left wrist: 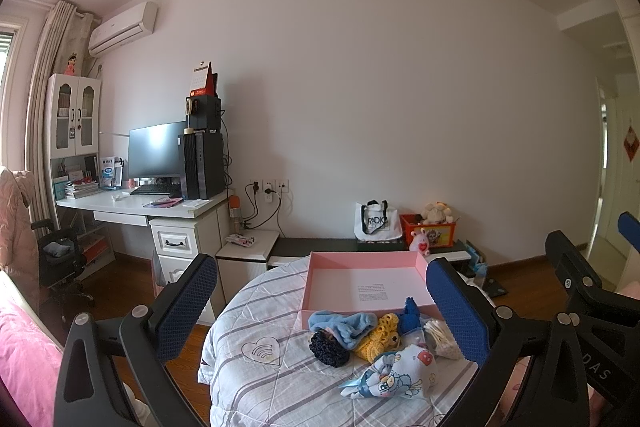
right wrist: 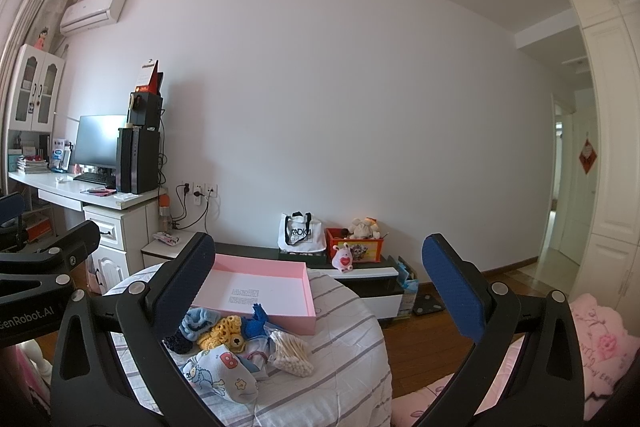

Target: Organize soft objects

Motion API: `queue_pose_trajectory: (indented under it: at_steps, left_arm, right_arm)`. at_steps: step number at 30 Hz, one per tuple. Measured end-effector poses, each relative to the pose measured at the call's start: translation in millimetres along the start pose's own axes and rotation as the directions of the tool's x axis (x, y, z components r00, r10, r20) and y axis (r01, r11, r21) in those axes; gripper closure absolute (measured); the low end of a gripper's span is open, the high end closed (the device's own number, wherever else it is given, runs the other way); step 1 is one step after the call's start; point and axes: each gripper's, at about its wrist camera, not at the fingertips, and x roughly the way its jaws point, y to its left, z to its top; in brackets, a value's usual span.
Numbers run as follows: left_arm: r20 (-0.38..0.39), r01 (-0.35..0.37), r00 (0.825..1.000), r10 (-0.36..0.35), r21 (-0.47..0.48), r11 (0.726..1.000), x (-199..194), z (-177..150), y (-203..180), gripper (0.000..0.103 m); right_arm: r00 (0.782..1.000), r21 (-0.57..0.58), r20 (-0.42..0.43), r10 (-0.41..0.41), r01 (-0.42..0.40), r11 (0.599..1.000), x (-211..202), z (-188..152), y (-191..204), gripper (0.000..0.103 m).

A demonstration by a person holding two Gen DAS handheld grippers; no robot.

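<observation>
Blue-padded fingers of the left hand-held gripper (left wrist: 320, 311) and right hand-held gripper (right wrist: 332, 291) stand spread wide, holding nothing, both raised above the quilt (left wrist: 256, 379). Between them a heap of soft objects (left wrist: 372, 343) lies on the quilt: a printed cloth pouch (right wrist: 220, 371), a yellow crochet piece (right wrist: 224, 333), a blue fleece item (left wrist: 344, 323), its shape hard to read, and a bag of cotton swabs (right wrist: 290, 353). Just behind, touching the heap's far edge, sits an empty pink box (left wrist: 364, 283), and farther off a low cabinet (left wrist: 312, 247) carries a tote bag (left wrist: 376, 223) and a red toy crate (left wrist: 430, 229).
</observation>
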Motion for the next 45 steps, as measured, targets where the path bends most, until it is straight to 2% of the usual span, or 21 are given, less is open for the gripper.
queue_pose_trajectory:
  at_steps: [18,24,31,38,45]
  left_arm:
    - [-0.005,-0.002,1.0,0.002,0.002,1.0,0.0,-0.9,0.1,0.0]
    - [-0.043,-0.008,0.999,0.008,-0.001,1.0,6.8,-4.8,4.4,0.0]
    - [-0.132,-0.021,0.991,0.022,0.007,1.0,25.1,-10.9,7.9,0.0]
    - [-0.239,-0.04,0.97,0.04,0.009,0.999,53.2,-16.2,13.9,0.0]
    - [-0.359,-0.063,0.931,0.063,0.012,0.998,85.2,-21.7,27.2,0.0]
  right_arm:
    - [1.0,-0.001,-0.005,0.003,-0.003,1.0,0.8,-0.3,0.0,0.0]
    - [0.999,-0.009,-0.038,0.017,-0.017,1.0,1.6,-5.9,7.9,0.0]
    - [0.992,-0.014,-0.118,0.048,-0.05,0.999,18.3,-19.2,16.1,0.0]
    - [0.969,-0.015,-0.232,0.082,-0.088,0.996,46.2,-38.3,28.6,0.0]
    - [0.916,-0.007,-0.379,0.128,-0.142,0.99,84.8,-69.1,41.9,0.0]
